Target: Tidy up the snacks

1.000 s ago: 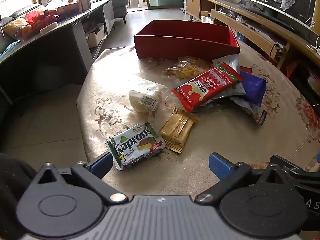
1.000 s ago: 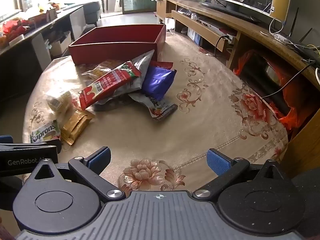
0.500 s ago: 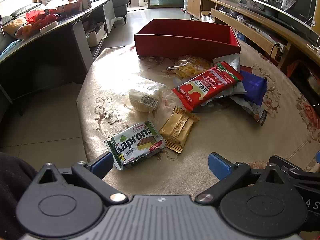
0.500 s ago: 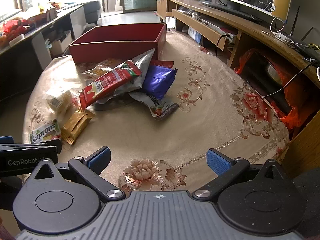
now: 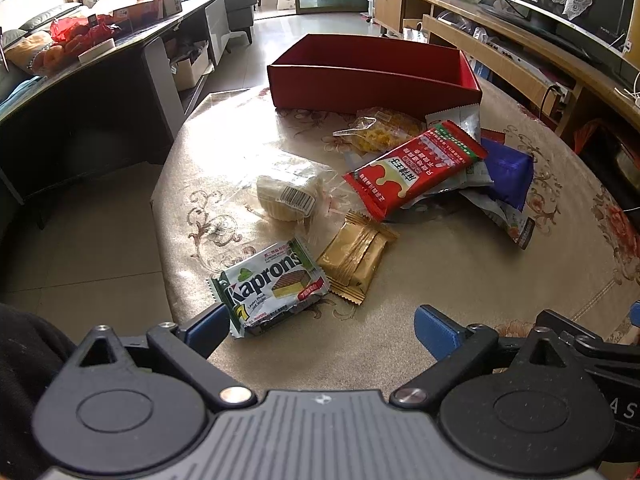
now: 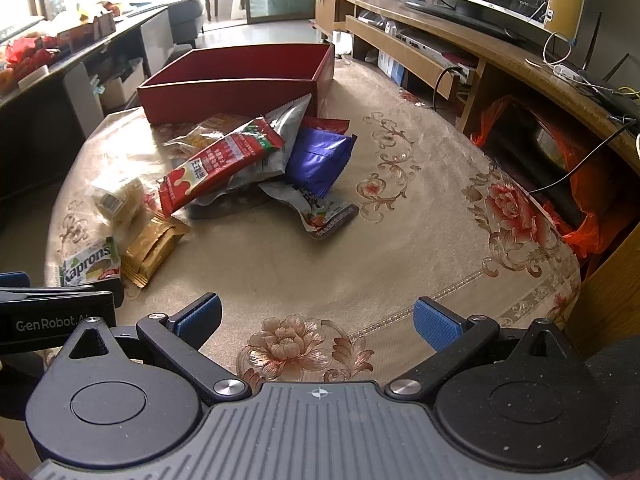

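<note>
Clearly laid out on a round table [image 6: 400, 240] with a gold floral cloth, a scatter of snacks sits in front of an open red box [image 5: 372, 80] at the far edge, its inside hidden by its walls. A long red packet [image 5: 416, 168] with Chinese writing lies across a silver bag [image 6: 280, 136] and a blue pouch [image 6: 316, 160], all heaped just before the box. A clear bag of yellow snacks [image 5: 380, 132] lies between that heap and the box. Nearer, a pale cake in clear wrap [image 5: 288, 200] bears a barcode label, and a gold wafer packet [image 5: 354, 258] lies just beside a green and white packet reading "Kaprons" [image 5: 272, 286].

The left gripper [image 5: 322, 326] hovers over the near table edge with its blue pads wide apart, having just closed a little; nothing lies between them, though the left pad sits just beside the Kaprons packet's corner. The right gripper [image 6: 318, 316] is also spread wide and empty, above a printed flower. In the right wrist view, the left gripper's side reads "GenRobot"
</note>
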`<state>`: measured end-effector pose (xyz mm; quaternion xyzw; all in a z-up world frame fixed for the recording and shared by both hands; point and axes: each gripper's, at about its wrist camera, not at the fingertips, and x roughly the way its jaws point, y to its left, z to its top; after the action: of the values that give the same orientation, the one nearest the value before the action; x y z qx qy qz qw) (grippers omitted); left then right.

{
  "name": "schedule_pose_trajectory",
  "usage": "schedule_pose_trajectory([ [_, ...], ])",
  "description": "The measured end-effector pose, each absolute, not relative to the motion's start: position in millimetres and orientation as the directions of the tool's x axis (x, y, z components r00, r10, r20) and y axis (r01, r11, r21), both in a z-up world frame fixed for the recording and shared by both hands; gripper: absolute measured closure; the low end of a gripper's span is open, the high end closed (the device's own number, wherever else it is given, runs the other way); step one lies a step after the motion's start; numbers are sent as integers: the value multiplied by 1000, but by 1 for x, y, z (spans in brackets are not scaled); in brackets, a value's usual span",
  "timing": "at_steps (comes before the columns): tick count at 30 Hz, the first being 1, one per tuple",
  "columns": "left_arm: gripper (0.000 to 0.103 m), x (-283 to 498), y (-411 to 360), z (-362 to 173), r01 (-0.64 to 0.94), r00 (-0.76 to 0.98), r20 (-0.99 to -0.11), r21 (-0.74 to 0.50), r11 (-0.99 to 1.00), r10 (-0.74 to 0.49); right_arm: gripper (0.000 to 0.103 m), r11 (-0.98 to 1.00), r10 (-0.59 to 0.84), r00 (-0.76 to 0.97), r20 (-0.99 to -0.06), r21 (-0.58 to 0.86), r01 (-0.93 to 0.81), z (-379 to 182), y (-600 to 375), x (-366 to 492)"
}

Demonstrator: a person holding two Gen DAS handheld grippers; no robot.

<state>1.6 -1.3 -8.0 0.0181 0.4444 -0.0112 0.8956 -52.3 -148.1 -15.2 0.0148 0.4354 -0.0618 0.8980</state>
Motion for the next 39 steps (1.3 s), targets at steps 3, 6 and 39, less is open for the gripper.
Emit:
schedule_pose_trajectory([
  [3, 6, 2, -1, -8, 36, 605, -796, 22, 999, -5, 0, 992, -98, 613, -784, -26, 125, -15, -148, -52],
  [6, 6, 2, -1, -8, 36, 604, -797, 22, 999, -4, 0, 992, -98, 613, -784, -27, 125, -15, -148, -52],
  [39, 12, 7, 3, -11, 19, 582, -813, 9, 1000, -3, 0, 993, -88, 596, -798, -24, 115, -21, -146, -46],
])
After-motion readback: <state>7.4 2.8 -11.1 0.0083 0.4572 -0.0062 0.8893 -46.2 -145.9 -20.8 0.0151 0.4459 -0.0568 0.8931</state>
